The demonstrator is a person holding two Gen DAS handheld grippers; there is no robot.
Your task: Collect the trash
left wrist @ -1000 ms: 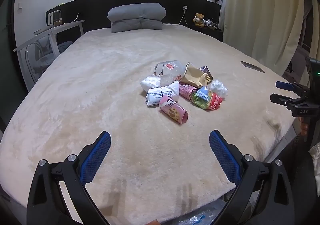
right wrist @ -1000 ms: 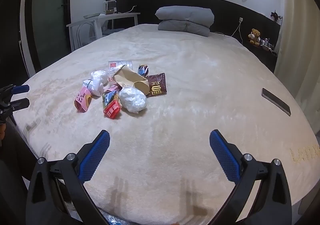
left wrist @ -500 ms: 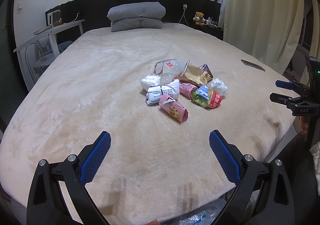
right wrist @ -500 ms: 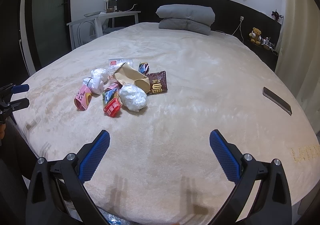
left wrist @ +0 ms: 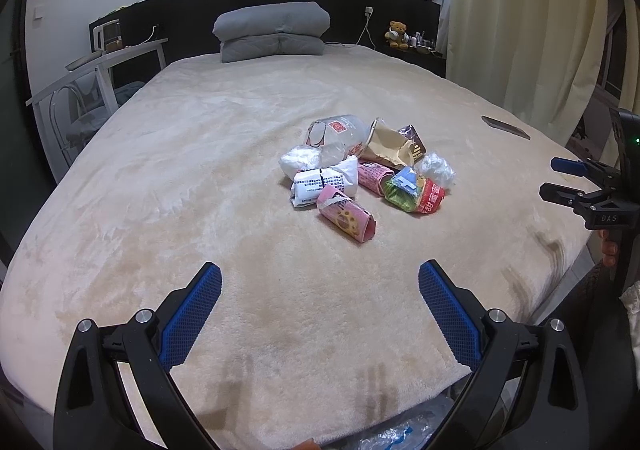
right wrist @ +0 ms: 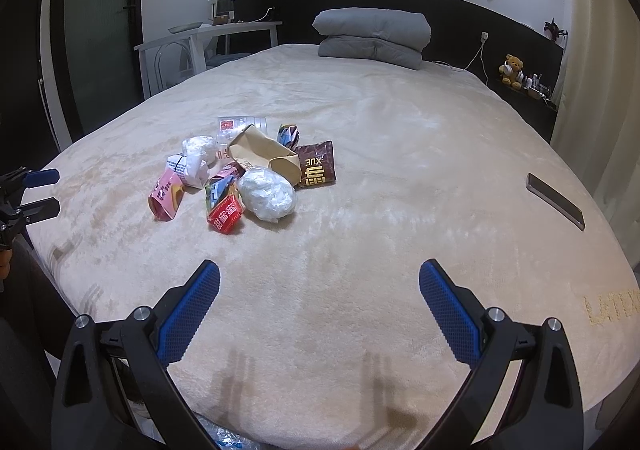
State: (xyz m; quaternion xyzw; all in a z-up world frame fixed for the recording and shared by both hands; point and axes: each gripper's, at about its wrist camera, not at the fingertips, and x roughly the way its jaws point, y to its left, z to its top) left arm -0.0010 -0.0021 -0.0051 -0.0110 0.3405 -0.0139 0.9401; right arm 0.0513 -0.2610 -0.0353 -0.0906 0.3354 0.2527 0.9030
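We find the trash pile [left wrist: 362,173] heaped near the middle of the bed [left wrist: 200,177], untouched. The left gripper [left wrist: 320,302] hangs over the near edge, fingers spread wide and empty; the right gripper [right wrist: 320,300] likewise, gaping and holding nothing. From the left gripper the pile lies straight ahead and slightly right; from the right it lies ahead and well to the left. We judge the left the better placed. The nearest item, a pink wrapper [left wrist: 347,218], lies with its long axis slanting across the left fingers' line (a wrist turn seems needed).
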